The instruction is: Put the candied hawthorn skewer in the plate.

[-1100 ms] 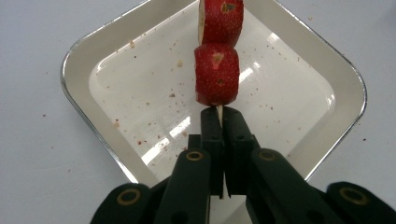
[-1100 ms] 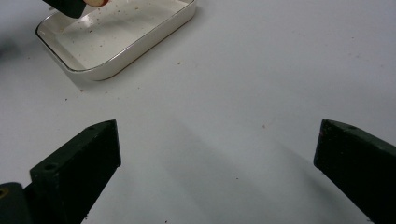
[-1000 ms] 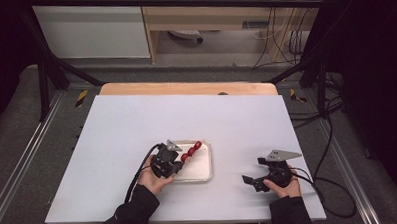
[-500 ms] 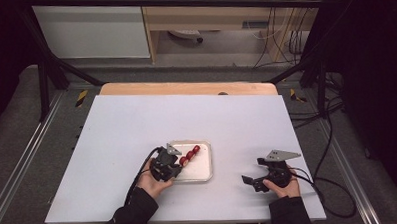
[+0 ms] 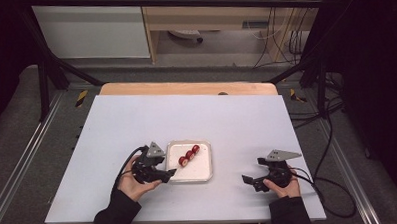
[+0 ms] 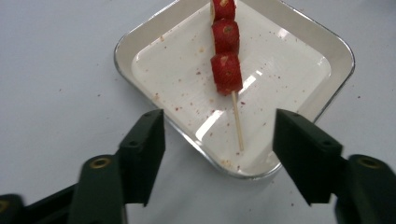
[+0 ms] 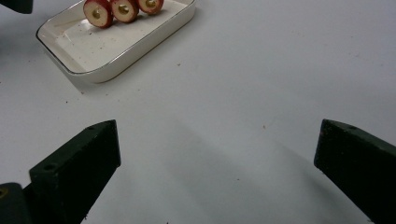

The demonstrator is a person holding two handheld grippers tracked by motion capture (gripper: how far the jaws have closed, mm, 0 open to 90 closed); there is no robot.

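- Lying flat in the tray: a skewer (image 6: 227, 56) of three chunky red rounds threaded on a thin pale wooden stick, bare end of the stick pointing toward the left gripper and stopping short of the rim.
- Sitting under it: a shallow white tray (image 5: 204, 168), squarish with rounded corners and a glossy raised rim, floor dusted with reddish crumbs and catching some glare.
- Taking up roughly the far half of the tray, leaving the near half bare apart from the stick.
- Hovering just at the tray's near-left corner: left gripper (image 6: 219, 144), black angular jaws spread wide with nothing between them, framing the stick end in the left gripper view.
- Resting well off to the right near the front edge: right gripper (image 5: 254, 181), jaws also wide apart and gripping nothing, grey three-cornered plate on top, cable trailing off the right side.
- Looking across open tabletop in the right gripper view, with the tray off in the far left corner.
- Spreading out underneath: a matte pale table (image 5: 226, 116), smooth, lightly speckled with crumbs, loads of free room behind and between the grippers.
- Peeking out past the far edge: a strip of wooden board (image 5: 185, 88).
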